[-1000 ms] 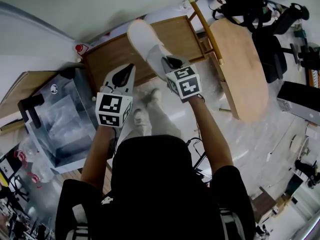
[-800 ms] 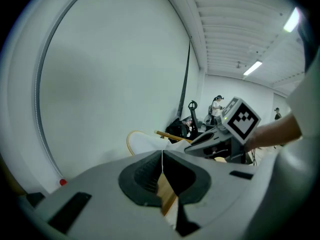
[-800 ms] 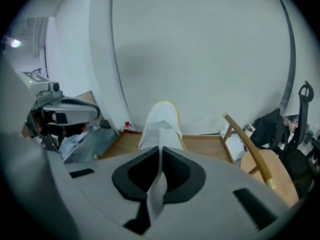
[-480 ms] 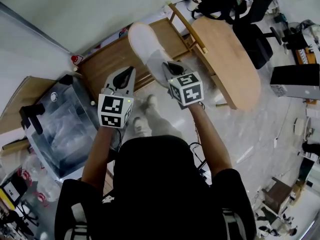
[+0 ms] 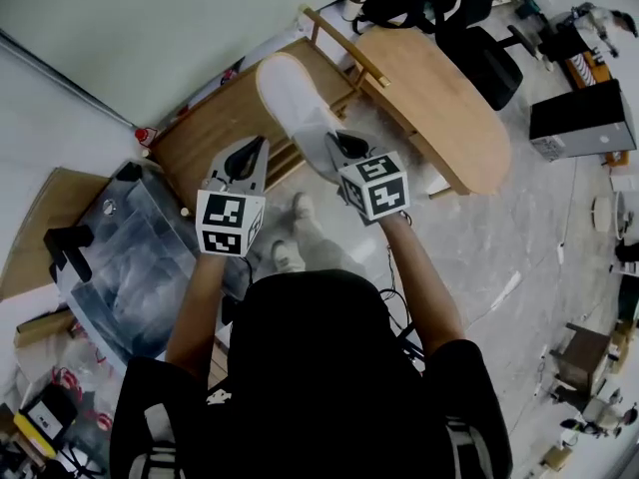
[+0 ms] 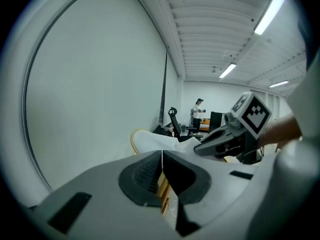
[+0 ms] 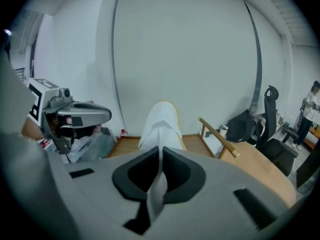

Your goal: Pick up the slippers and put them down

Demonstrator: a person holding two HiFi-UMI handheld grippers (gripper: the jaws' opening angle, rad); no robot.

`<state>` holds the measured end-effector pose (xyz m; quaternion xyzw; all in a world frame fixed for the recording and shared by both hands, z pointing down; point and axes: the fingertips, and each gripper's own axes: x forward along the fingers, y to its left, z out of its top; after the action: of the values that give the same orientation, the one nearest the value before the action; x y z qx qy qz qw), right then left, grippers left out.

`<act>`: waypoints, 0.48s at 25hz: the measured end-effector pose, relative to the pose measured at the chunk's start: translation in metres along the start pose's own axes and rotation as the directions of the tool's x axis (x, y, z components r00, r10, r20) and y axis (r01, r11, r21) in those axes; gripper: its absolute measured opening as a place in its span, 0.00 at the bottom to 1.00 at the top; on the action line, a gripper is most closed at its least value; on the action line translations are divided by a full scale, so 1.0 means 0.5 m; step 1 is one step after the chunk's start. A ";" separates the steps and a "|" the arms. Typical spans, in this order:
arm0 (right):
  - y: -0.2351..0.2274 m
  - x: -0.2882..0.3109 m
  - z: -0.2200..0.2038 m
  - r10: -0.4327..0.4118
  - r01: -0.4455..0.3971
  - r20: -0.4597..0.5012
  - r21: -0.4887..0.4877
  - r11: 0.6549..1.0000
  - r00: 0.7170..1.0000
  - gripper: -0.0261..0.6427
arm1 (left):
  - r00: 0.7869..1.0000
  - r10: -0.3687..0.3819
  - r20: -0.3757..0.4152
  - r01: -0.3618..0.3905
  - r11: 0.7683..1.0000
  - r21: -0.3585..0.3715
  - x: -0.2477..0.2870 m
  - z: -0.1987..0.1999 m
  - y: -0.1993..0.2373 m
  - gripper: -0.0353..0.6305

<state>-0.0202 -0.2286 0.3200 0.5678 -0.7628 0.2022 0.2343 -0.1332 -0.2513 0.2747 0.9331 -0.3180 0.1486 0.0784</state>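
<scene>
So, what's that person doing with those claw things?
A person holds a claw in each hand. The right claw is shut on the edge of a white slipper and holds it up in the air, in front of a wooden board by the wall. The left claw is shut too, with nothing in it, just beside the slipper. Only this one slipper shows.

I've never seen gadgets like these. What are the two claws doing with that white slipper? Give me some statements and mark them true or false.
1. The right claw pinches a white slipper. True.
2. The white slipper lies on the floor. False: the right claw holds it up in the air.
3. The left claw grips the white slipper too. False: its jaws are together on nothing, beside the slipper.
4. A wooden table stands on the floor beyond the claws. True.
</scene>
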 end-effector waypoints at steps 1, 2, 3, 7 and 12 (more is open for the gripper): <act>0.000 -0.014 -0.005 -0.011 0.011 0.004 0.007 1.000 1.000 0.05 | 1.000 -0.012 0.000 0.012 1.000 0.007 -0.002 0.000 -0.011 0.06; -0.001 -0.027 -0.009 -0.021 0.021 0.008 0.015 1.000 1.000 0.05 | 1.000 -0.024 0.000 0.024 1.000 0.013 -0.004 0.000 -0.022 0.06; -0.001 -0.040 -0.015 -0.032 0.032 0.012 0.023 0.999 0.999 0.05 | 0.999 -0.036 0.002 0.036 0.999 0.018 -0.005 0.002 -0.033 0.06; -0.011 -0.088 -0.046 -0.082 0.081 0.015 0.061 0.995 0.997 0.05 | 0.996 -0.091 0.005 0.091 0.995 0.038 -0.006 0.003 -0.079 0.06; -0.038 -0.131 -0.094 -0.144 0.142 0.004 0.120 0.983 0.990 0.05 | 0.988 -0.151 -0.011 0.152 0.987 0.047 -0.001 -0.008 -0.126 0.06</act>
<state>0.0199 -0.1563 0.3205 0.6354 -0.7080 0.2265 0.2090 -0.0957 -0.2006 0.2750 0.9556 -0.2422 0.1533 0.0682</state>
